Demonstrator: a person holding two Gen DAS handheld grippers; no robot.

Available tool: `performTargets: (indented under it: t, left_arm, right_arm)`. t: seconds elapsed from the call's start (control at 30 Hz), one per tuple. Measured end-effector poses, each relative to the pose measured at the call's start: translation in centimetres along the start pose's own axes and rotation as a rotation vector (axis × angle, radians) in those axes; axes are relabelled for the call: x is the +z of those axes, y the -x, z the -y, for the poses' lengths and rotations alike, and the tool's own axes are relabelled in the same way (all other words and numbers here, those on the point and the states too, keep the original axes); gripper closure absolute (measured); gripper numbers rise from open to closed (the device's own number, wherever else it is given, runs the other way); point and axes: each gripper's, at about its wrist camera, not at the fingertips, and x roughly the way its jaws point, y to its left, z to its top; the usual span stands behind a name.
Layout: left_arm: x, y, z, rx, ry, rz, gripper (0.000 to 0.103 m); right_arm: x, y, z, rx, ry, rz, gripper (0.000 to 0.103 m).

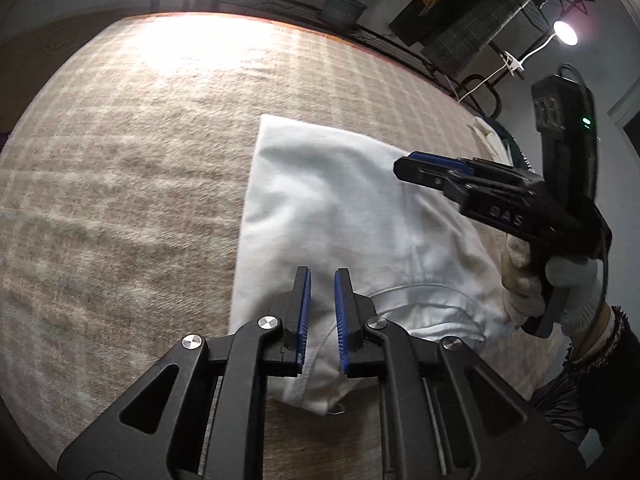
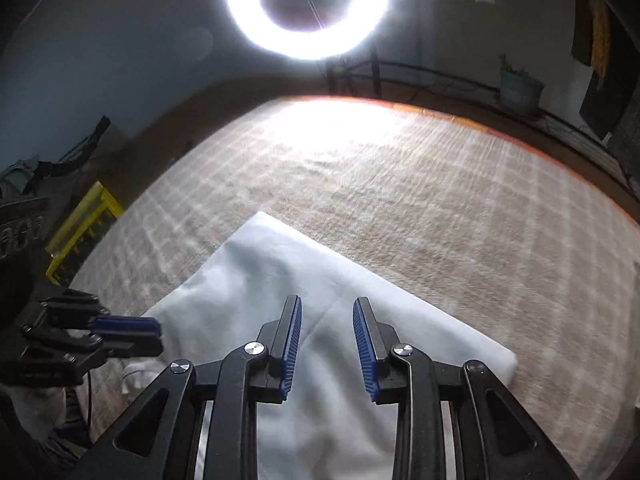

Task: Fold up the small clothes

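Cotton garment (image 1: 340,208) (white, folded rectangular) lies on plaid blanket (image 1: 132,168).

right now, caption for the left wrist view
Left gripper open over a folded white garment, right gripper hovering beside.

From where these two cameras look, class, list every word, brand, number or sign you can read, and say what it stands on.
"DAS": raised letters on the black body of the right hand-held gripper, seen from the left wrist view.
Pale characters on the dark object at the left edge of the right wrist view: too blurred to read.
Markings on the black device with a green light: unreadable.
White garment: no print visible.
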Motion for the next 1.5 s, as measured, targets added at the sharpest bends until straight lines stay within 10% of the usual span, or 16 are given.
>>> performTargets:
  t: [0.5, 0.67, 1.0, 1.5]
  left_arm:
    - [-0.3, 2.2, -4.5, -0.025, 0.123, 0.033, 0.054]
    - [0.6, 0.9, -6.0, -0.06, 0.185, -0.011, 0.054]
    - [0.0, -0.6, -8.8, -0.206, 0.351, -0.078, 0.053]
    - [2.5, -2.7, -6.3, -0.2, 0.308, -0.083, 0.064]
  right_arm:
    - [-3.7, 4.4, 6.7, 0.075, -0.349, 0.056, 0.062]
    - [-8.2, 7.8, 8.3, 0.115, -0.462, 0.068, 0.049]
    - [-16.4, 7.4, 10.2, 0.292, -0.69, -0.009, 0.058]
    - [-14.2, 4.5, 10.3, 0.366, -0.722, 0.036, 0.07]
